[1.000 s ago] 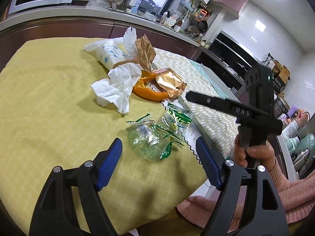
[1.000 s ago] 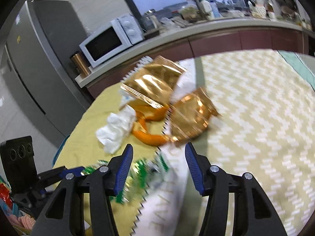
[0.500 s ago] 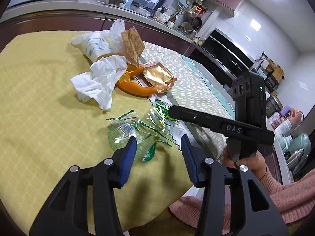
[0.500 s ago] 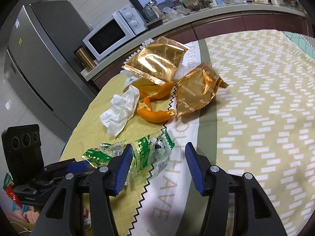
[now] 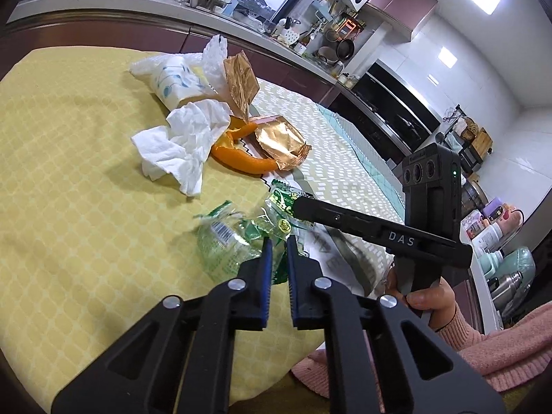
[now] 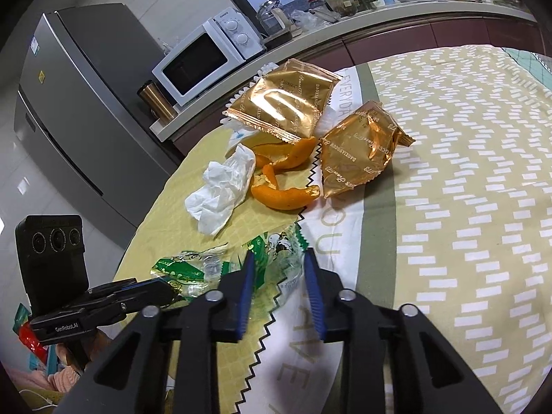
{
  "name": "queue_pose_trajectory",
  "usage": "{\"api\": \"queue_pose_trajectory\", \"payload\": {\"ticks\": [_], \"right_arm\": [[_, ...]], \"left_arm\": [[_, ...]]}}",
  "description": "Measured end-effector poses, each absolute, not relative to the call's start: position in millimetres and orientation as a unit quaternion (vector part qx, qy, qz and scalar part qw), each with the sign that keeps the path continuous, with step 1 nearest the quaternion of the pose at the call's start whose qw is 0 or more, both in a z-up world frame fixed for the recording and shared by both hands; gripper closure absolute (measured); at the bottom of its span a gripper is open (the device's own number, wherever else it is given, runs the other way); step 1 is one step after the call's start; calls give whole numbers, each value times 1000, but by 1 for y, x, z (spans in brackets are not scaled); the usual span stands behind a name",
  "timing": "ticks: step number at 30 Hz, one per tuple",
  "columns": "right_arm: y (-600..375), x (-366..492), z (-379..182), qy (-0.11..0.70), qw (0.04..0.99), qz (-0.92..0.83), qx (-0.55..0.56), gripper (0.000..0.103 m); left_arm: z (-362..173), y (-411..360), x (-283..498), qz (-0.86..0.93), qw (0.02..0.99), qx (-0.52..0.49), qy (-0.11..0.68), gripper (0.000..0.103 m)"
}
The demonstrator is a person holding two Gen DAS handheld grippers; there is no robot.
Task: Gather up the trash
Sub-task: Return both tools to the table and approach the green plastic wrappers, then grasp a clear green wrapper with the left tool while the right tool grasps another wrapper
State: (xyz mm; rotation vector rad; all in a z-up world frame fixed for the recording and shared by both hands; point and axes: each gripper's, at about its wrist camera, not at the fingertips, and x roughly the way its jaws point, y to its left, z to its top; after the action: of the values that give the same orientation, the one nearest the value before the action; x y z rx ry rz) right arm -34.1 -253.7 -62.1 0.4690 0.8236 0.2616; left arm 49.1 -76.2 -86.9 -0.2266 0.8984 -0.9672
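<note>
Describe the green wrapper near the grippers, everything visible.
The green wrapper is crumpled clear plastic film with green and white print and a barcode patch. It looks empty and lies flat across the edge where the yellow cloth meets the white patterned one. The left gripper is nearly shut on its near edge; the right gripper, half open, straddles the other end.

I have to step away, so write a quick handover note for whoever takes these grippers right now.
Left gripper: nearly shut on the near edge of the green wrapper; wrapper not lifted.
Right gripper: open, fingers straddling the wrapper's other end.
On the table: tissue, orange peel, two gold wrappers, and a tissue pack behind them.
Done: nothing visibly collected.
Left: lift the green wrapper, then gather the rest. No bin in view.
</note>
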Motion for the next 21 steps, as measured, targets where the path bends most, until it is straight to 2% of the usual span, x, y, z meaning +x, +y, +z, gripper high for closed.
{"api": "queue_pose_trajectory", "payload": {"ticks": [2,4,21], "right_arm": [[-253,-35,-60,392,884,124,223,79],[-253,-35,-58,390,885,126,223,88],[-239,-29,-37,363,894,152,212,89]], "left_arm": [[-85,-74,48,-446,788,-103,412,100],[-83,-73,47,-444,792,-97,408,101],[-62,-38,36,-407,827,-96,376,101]]}}
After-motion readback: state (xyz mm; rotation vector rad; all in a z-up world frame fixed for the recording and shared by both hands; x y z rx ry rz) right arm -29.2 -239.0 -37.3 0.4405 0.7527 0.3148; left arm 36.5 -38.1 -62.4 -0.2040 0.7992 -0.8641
